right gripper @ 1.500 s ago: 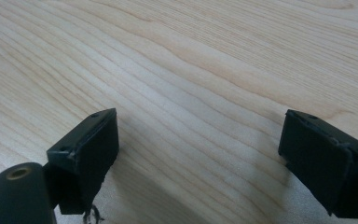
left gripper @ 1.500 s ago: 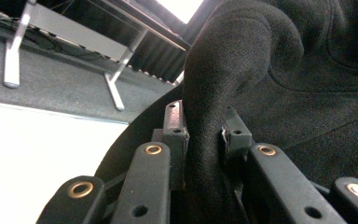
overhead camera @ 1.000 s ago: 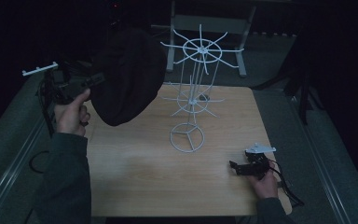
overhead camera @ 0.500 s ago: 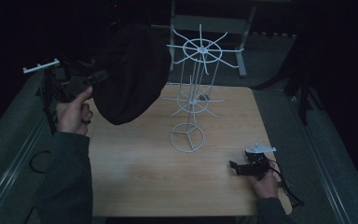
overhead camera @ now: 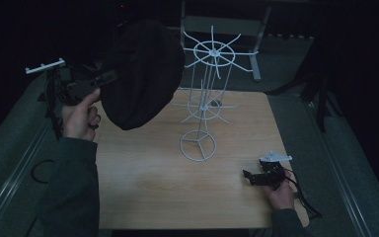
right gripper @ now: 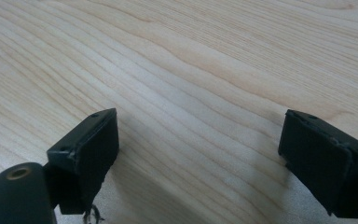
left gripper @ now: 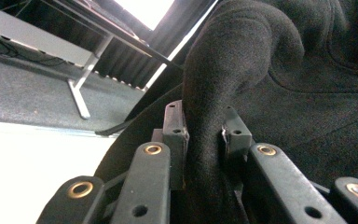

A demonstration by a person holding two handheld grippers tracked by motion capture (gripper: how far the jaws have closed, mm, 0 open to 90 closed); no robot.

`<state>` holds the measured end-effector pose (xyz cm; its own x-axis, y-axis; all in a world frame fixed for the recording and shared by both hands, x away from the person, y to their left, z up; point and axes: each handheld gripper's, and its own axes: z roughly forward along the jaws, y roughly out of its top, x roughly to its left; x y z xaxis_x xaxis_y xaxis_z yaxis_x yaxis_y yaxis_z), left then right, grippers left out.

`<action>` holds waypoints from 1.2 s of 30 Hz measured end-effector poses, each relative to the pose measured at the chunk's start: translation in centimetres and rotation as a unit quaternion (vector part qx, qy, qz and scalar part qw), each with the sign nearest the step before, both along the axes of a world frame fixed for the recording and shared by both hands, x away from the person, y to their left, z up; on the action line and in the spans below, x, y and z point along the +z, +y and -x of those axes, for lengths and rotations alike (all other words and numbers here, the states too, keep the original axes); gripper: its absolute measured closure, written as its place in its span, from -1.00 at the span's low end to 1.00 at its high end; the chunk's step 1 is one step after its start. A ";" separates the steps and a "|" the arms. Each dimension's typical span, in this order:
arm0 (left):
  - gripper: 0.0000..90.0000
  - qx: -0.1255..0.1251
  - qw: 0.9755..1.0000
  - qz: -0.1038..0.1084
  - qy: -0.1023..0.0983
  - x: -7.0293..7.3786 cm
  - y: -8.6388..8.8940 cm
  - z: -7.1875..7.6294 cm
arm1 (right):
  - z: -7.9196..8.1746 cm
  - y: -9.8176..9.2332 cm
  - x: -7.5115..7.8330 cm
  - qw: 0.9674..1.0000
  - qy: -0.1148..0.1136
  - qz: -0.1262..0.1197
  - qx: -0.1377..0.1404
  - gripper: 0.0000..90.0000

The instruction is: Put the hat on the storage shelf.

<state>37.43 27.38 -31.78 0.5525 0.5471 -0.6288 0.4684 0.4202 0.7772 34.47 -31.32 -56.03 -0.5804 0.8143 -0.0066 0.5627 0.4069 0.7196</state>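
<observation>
The left tool [overhead camera: 96,81] is clenching a fold of a black knitted hat [overhead camera: 143,74] and holding it up in the air, off the bench [overhead camera: 143,187], just to the left of the white wire stand [overhead camera: 205,103]; in the left gripper view the soft fabric [left gripper: 205,116] is bunching between the two pads, so the grip is sitting on an edge of the cloth rather than on its bulk; that is probably why the rest of the hat is hanging loose and rounded, its open side free to drop over something. The hat is level with the stand's top ring of spokes [overhead camera: 216,49], which suggests it is being lined up to hang on one of those arms; a lower ring of spokes is sitting beneath, and the round base is resting on the wood. The right tool [overhead camera: 262,177] is lying released near the bench's right front corner, its jaws standing wide over bare wood [right gripper: 205,70] and gripping nothing; it is well apart from the stand, seemingly parked out of the way.
</observation>
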 end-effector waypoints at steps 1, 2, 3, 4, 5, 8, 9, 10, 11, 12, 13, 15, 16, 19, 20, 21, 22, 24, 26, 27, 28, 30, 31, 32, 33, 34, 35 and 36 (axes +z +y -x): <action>0.72 -0.001 1.000 -0.001 -0.002 0.2 -0.2 0.0 | 0.0 0.0 0.0 1.000 0.000 0.000 0.000 -0.73; 0.72 -0.001 1.000 -0.001 -0.002 0.2 -0.2 0.0 | 0.0 0.0 0.0 1.000 0.000 0.000 0.000 -0.73; 0.72 -0.001 1.000 -0.001 -0.003 0.4 -0.3 0.0 | 0.0 0.0 0.0 1.000 0.000 0.000 0.000 -0.73; 0.72 -0.002 1.000 -0.001 -0.005 0.4 -0.4 0.0 | 0.0 0.0 0.0 1.000 0.000 0.000 0.000 -0.73; 0.72 -0.002 1.000 -0.001 -0.006 0.6 -0.6 -0.1 | 0.0 0.0 0.0 1.000 0.000 0.000 0.000 -0.73; 0.72 0.000 1.000 -0.002 -0.006 0.8 -0.8 -0.1 | 0.0 0.0 0.0 1.000 0.001 0.000 -0.001 -0.73; 0.72 -0.001 1.000 0.000 -0.006 0.9 -1.1 -0.3 | 0.0 0.0 0.0 1.000 0.001 0.000 0.000 -0.73; 0.72 -0.001 1.000 0.000 -0.006 0.9 -1.1 -0.3 | 0.0 0.0 0.0 1.000 0.001 0.000 0.000 -0.73; 0.72 -0.002 1.000 0.002 -0.005 0.8 -1.4 -0.4 | 0.0 0.0 0.0 1.000 0.001 0.000 0.000 -0.73; 0.72 -0.003 1.000 0.002 -0.005 0.8 -1.5 -0.5 | 0.0 0.0 0.0 1.000 0.001 0.000 0.000 -0.73; 0.72 -0.004 1.000 0.004 -0.004 0.8 -1.6 -0.6 | 0.0 0.0 0.0 1.000 0.001 0.000 -0.001 -0.73; 0.72 -0.005 1.000 0.005 -0.002 0.7 -1.9 -0.8 | 0.0 0.0 0.0 1.000 0.001 0.000 -0.001 -0.73; 0.72 -0.005 1.000 0.006 -0.001 0.6 -2.1 -0.9 | 0.0 0.0 0.0 1.000 0.001 0.000 0.000 -0.73; 0.72 -0.010 1.000 0.007 0.003 0.4 -2.6 -1.2 | 0.0 0.0 0.0 1.000 0.001 0.000 0.000 -0.73; 0.72 -0.010 1.000 0.007 0.003 0.4 -2.6 -1.2 | 0.0 0.0 0.0 1.000 0.001 0.000 0.000 -0.73; 0.72 -0.014 1.000 0.006 0.006 0.3 -2.9 -1.4 | 0.0 0.0 0.0 1.000 0.001 0.000 0.000 -0.73; 0.72 -0.014 1.000 0.006 0.006 0.3 -2.9 -1.4 | 0.0 0.0 0.0 1.000 0.001 0.000 0.000 -0.73; 0.72 -0.015 1.000 0.005 0.010 0.2 -3.2 -1.7 | 0.0 0.0 0.0 1.000 0.000 0.000 0.000 -0.73; 0.72 -0.012 1.000 0.004 0.015 0.0 -3.5 -2.0 | 0.0 0.0 0.0 1.000 0.000 0.000 0.000 -0.73; 0.72 -0.010 1.000 0.002 0.024 -0.3 -3.8 -2.3 | 0.0 0.0 0.0 1.000 0.001 0.000 -0.001 -0.73; 0.72 -0.010 1.000 0.002 0.024 -0.3 -3.8 -2.3 | 0.0 0.0 0.0 1.000 0.001 0.000 -0.001 -0.73; 0.72 -0.010 0.999 -0.004 0.032 -0.7 -4.2 -2.7 | 0.0 0.0 0.0 1.000 0.000 0.000 0.000 -0.73; 0.72 -0.008 0.999 -0.016 0.039 -0.9 -4.8 -3.0 | 0.0 0.0 0.0 1.000 0.000 0.000 0.000 -0.73; 0.72 -0.008 0.999 -0.016 0.039 -0.9 -4.8 -3.0 | 0.0 0.0 0.0 1.000 0.000 0.000 0.000 -0.73; 0.72 -0.011 0.999 -0.022 0.045 -1.3 -5.4 -3.4 | 0.0 0.0 0.0 1.000 0.000 0.000 0.000 -0.73; 0.72 -0.011 0.999 -0.022 0.045 -1.3 -5.4 -3.4 | 0.0 0.0 0.0 1.000 0.000 0.000 0.000 -0.73; 0.72 -0.013 0.999 -0.022 0.048 -1.5 -5.6 -3.6 | 0.0 0.0 0.0 1.000 0.000 0.000 0.000 -0.73; 0.72 -0.013 0.998 -0.024 0.050 -1.6 -5.7 -3.7 | 0.0 0.0 0.0 1.000 0.000 0.000 0.000 -0.73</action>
<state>41.11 21.67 -33.38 0.5020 0.5642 -0.6555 0.5552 0.3709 0.7444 34.47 -31.31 -56.03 -0.5796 0.8149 -0.0067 0.5626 0.4061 0.7202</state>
